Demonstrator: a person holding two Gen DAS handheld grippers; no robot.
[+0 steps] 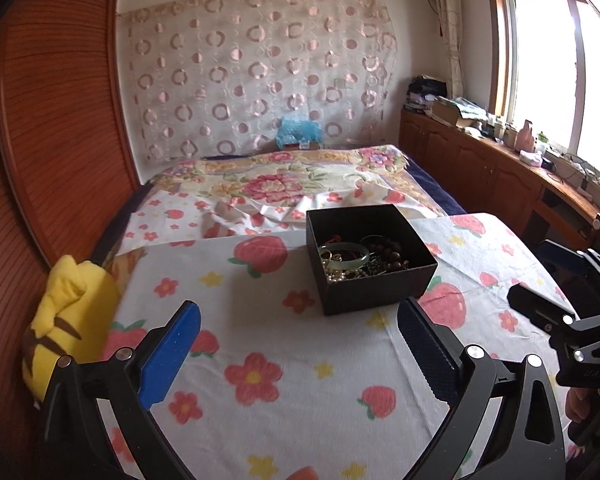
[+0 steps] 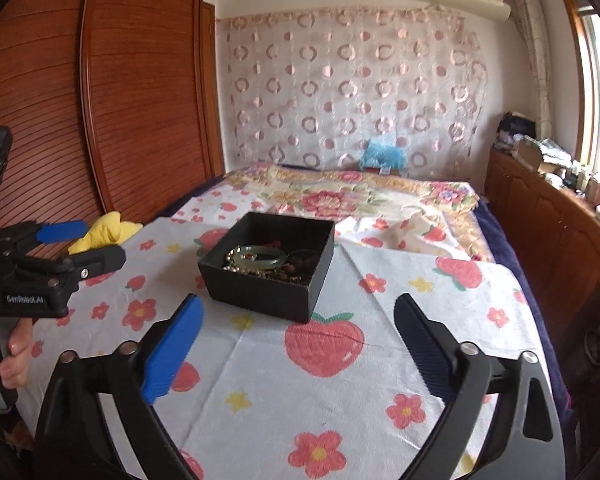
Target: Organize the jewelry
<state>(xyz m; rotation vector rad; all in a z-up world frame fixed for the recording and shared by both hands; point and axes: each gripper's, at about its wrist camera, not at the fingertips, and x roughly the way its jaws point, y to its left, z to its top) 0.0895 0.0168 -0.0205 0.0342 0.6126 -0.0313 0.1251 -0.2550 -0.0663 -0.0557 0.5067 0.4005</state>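
A black open box [image 1: 370,258] [image 2: 269,264] stands on the flower-and-strawberry cloth [image 1: 268,344] [image 2: 340,380]. Inside lie a pale green bangle [image 1: 346,252] [image 2: 260,257], dark brown beads [image 1: 392,254] [image 2: 300,258] and a tangle of gold chains. My left gripper [image 1: 298,326] is open, its fingers spread wide just short of the box with nothing between them. It also shows at the left of the right wrist view as the left gripper [image 2: 96,242], held by a hand [image 2: 14,344]. My right gripper [image 2: 298,320] is open and empty too, in front of the box.
A yellow plush toy [image 1: 66,328] [image 2: 104,232] lies at the cloth's left edge by the wooden wardrobe [image 1: 52,120]. A floral quilt [image 1: 284,184] covers the bed beyond. Wooden cabinets [image 1: 500,176] with clutter run along the right under the window.
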